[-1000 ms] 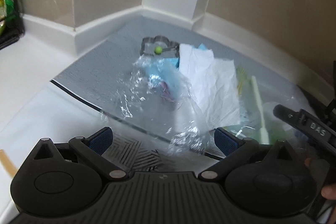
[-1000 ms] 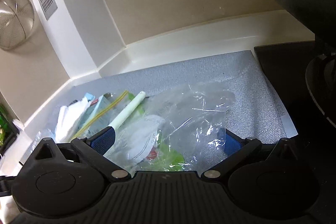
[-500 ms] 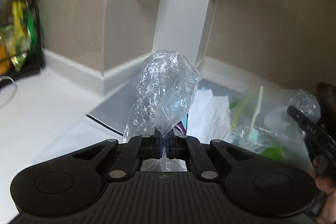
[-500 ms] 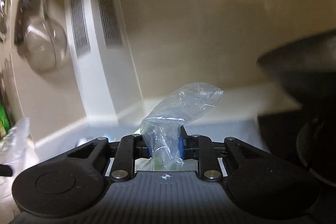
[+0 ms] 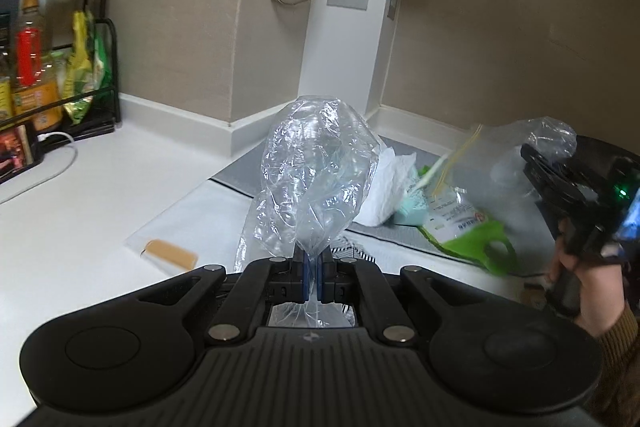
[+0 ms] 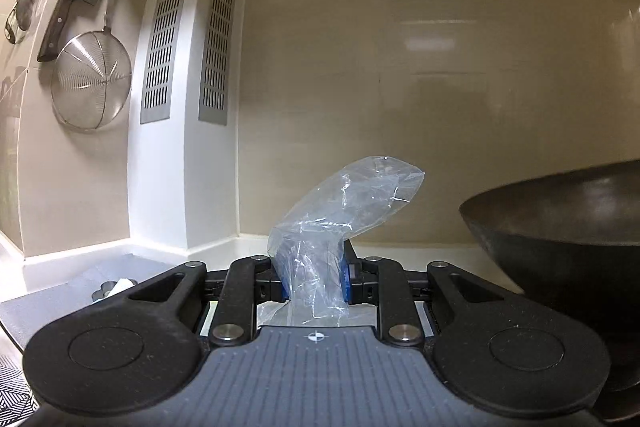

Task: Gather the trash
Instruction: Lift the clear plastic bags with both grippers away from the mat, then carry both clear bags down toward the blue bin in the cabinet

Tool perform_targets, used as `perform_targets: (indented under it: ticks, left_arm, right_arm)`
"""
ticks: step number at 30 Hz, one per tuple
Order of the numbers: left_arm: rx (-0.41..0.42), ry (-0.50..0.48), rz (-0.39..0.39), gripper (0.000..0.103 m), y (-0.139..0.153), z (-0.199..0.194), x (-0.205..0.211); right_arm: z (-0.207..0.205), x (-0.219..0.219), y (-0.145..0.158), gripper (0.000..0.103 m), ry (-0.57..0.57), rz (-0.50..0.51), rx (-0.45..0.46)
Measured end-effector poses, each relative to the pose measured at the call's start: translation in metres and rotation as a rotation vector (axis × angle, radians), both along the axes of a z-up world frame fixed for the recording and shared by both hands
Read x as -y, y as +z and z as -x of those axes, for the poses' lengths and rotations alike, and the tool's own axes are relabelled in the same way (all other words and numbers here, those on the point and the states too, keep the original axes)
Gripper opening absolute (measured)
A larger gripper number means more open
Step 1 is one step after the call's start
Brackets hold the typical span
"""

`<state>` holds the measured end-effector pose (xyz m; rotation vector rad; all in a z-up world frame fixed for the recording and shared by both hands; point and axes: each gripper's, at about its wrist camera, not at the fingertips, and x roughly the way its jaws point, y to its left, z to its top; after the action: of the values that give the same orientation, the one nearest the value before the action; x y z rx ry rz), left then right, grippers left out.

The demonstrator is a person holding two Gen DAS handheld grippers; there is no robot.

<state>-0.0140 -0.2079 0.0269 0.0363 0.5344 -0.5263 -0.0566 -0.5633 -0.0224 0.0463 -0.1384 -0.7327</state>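
The left hand-held gripper (image 5: 313, 277) is clamped on a bunched edge of the clear plastic bag (image 5: 316, 175), its blue pads nearly meeting with only film between them; the jaws have just been closing onto it. The bag balloons upward and away from the pads, lifted off the tabletop (image 5: 80, 195).

The right hand-held gripper (image 6: 314, 277) has also just been closing and now pinches a wider fold of the same clear plastic, which sticks up and leans to the right in front of the pads. In the left wrist view this gripper appears at the far right, held by a hand (image 5: 592, 291) in a brown sleeve (image 5: 618, 359), with the bag's other end bunched above it.

Hanging between the two grippers, inside or behind the film, are a crumpled white paper (image 5: 386, 187), a pale blue packet (image 5: 412, 209), a green-edged printed wrapper (image 5: 468, 227) and a white stick (image 5: 432, 175), over a grey mat (image 5: 236, 179). Near left on the tabletop lies a small tan strip (image 5: 170, 253).

Far left stands a black rack (image 5: 108, 39) with bottles and packets. A mesh strainer (image 6: 92, 79) hangs on the beige wall beside vent grilles (image 6: 214, 53). A dark wok (image 6: 560, 227) sits at the right.
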Motion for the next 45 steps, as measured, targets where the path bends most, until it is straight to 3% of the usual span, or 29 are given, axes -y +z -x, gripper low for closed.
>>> perform_targets:
  ticks: [8, 12, 22, 33, 38, 45]
  left_arm:
    - [-0.008, 0.06, 0.024, 0.003, -0.001, 0.049, -0.043]
    - [0.001, 0.078, 0.003, 0.003, -0.004, 0.07, -0.069]
    - [-0.058, 0.126, 0.009, 0.003, -0.034, 0.1, -0.126]
    - [-0.123, 0.124, -0.076, 0.003, -0.074, 0.128, -0.15]
    - [-0.16, 0.127, -0.084, 0.003, -0.088, 0.139, -0.151]
    - [-0.154, 0.098, -0.093, 0.003, -0.088, 0.154, -0.146]
  right_arm:
    - [0.017, -0.004, -0.002, 0.024, 0.033, 0.033, 0.117]
    - [0.025, -0.013, 0.006, 0.024, 0.029, 0.022, 0.089]
    - [0.113, -0.073, 0.032, 0.024, 0.087, 0.165, 0.058]
    - [0.212, -0.137, 0.014, 0.024, 0.187, 0.181, -0.015]
    - [0.232, -0.163, 0.005, 0.024, 0.265, 0.161, -0.039]
    - [0.248, -0.2, 0.002, 0.024, 0.379, 0.242, -0.048]
